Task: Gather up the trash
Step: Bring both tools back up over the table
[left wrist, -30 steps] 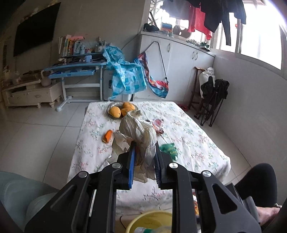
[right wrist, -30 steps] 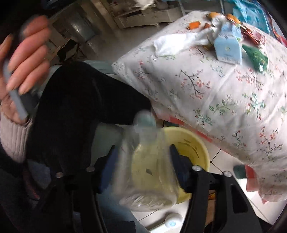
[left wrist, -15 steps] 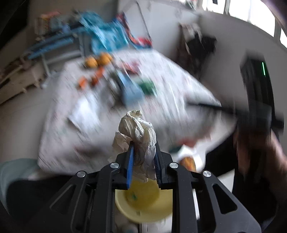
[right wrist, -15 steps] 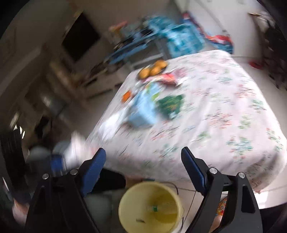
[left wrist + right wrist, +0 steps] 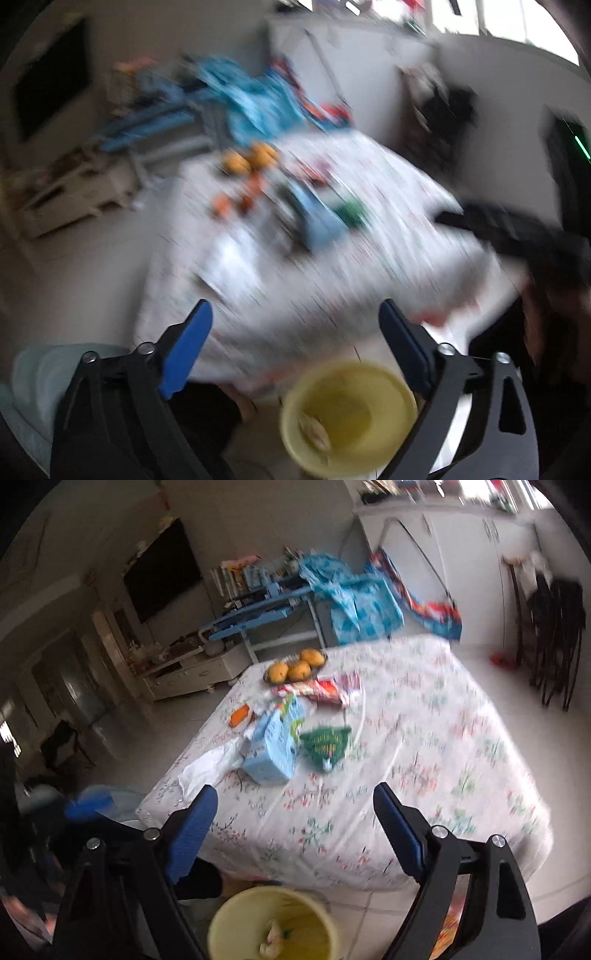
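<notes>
My left gripper (image 5: 293, 310) hangs over the yellow bin (image 5: 388, 380) on the floor, its jaws opening with nothing between them. A crumpled paper wad (image 5: 314, 430) lies inside the bin. My right gripper (image 5: 294, 793) is open and empty above the same bin (image 5: 229, 915), facing the floral-cloth table (image 5: 424, 738). On the table lie a light-blue carton (image 5: 275, 742), a green wrapper (image 5: 325, 744), a white crumpled sheet (image 5: 210, 764), a red wrapper (image 5: 325, 690) and an orange scrap (image 5: 240, 714). The left wrist view is badly blurred.
A dish of orange fruit (image 5: 295, 668) sits at the table's far end. Beyond it stand a blue desk (image 5: 258, 609) with a blue cloth, a low white cabinet (image 5: 184, 672) and folded black stands (image 5: 557, 635). The person's dark-clad leg (image 5: 199, 882) is beside the bin.
My left gripper opened and the crumpled paper it held now lies in the bin. The right gripper let go of a clear bottle, opened wider and swung up to face the table.
</notes>
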### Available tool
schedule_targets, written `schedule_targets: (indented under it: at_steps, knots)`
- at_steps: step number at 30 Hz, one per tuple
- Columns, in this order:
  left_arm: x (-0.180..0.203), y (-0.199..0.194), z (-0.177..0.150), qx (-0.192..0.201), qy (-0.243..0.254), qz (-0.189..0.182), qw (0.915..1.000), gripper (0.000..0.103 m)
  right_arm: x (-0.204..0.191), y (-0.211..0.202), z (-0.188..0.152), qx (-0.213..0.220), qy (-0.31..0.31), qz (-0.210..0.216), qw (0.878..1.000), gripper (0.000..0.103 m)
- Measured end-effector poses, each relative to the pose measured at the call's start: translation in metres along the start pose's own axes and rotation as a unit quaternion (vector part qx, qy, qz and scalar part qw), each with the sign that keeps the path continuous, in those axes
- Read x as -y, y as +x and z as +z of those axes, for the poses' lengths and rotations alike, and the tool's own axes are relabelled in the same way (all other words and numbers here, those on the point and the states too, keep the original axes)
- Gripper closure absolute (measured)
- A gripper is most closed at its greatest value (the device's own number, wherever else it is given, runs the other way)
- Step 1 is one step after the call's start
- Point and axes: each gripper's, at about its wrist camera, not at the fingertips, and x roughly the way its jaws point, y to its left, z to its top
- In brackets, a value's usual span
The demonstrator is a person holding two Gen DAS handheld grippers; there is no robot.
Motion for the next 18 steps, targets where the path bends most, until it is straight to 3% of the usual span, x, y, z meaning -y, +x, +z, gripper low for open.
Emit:
schedule_targets:
  at_steps: [5,9,14,18]
  knots:
    - [-0.025,0.010,0.037,0.064,-0.066,0.043,0.9948,0.008,-0.022,-0.016,0.021,0.071,-0.089,-0.033,0.993,0.011]
    - [-0.037,0.025,0.060,0.088,-0.093,0.064,0.9897,0.008,-0.033,-0.016,0.047,0.124,-0.143,-0.045,0.981,0.009]
    - [-0.053,0.049,0.088,0.103,-0.118,0.087,0.9838,0.007,-0.031,0.004,0.078,0.154,-0.168,-0.036,0.973,0.008]
    - [-0.061,0.069,0.111,0.118,-0.128,0.094,0.9802,0.007,-0.012,0.026,0.083,0.150,-0.136,-0.045,0.978,0.008]
